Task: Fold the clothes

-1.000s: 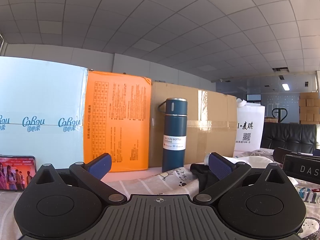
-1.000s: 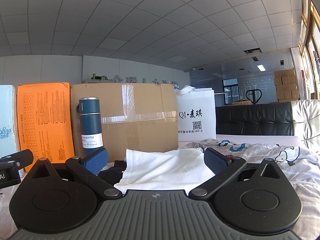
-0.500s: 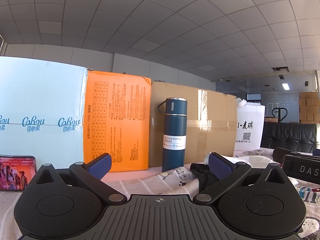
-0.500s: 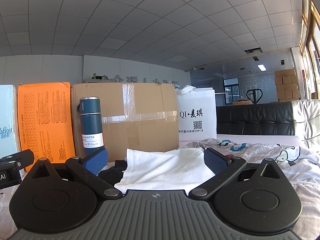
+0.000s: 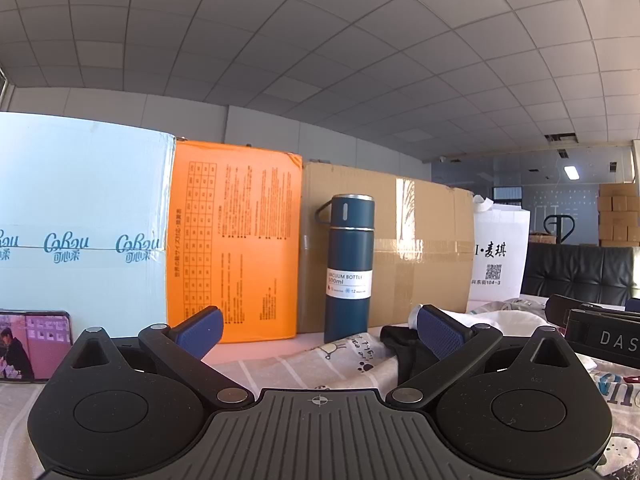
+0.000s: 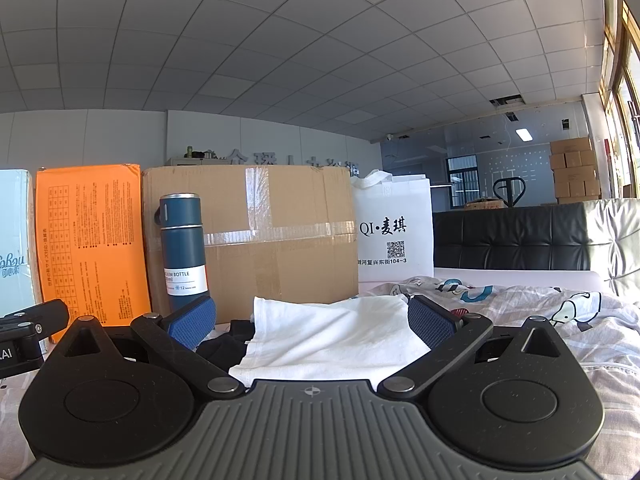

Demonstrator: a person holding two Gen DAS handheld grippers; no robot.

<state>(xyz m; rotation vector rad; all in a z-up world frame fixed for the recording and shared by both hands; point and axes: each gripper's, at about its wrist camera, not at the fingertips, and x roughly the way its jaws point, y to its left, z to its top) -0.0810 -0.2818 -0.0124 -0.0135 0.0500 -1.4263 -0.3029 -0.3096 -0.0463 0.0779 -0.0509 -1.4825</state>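
A white garment [image 6: 332, 336] lies in a rough fold on the printed bedsheet [image 6: 560, 312], straight ahead of my right gripper [image 6: 312, 320], which is open with nothing between its blue pads. A black garment [image 6: 224, 344] peeks out from under its left side; the left wrist view shows the black garment [image 5: 400, 344] behind the right pad. My left gripper [image 5: 320, 332] is open and low over the cartoon-print sheet [image 5: 344, 360], holding nothing. The other gripper's black body [image 5: 600, 336] shows at the right edge.
Along the back stand a pale blue box [image 5: 80, 220], an orange box [image 5: 236, 240], a brown carton [image 5: 420, 248], a dark blue vacuum bottle [image 5: 348, 268] and a white bag [image 6: 394, 232]. A phone [image 5: 32, 344] leans at left. A black headboard [image 6: 512, 240] lies right.
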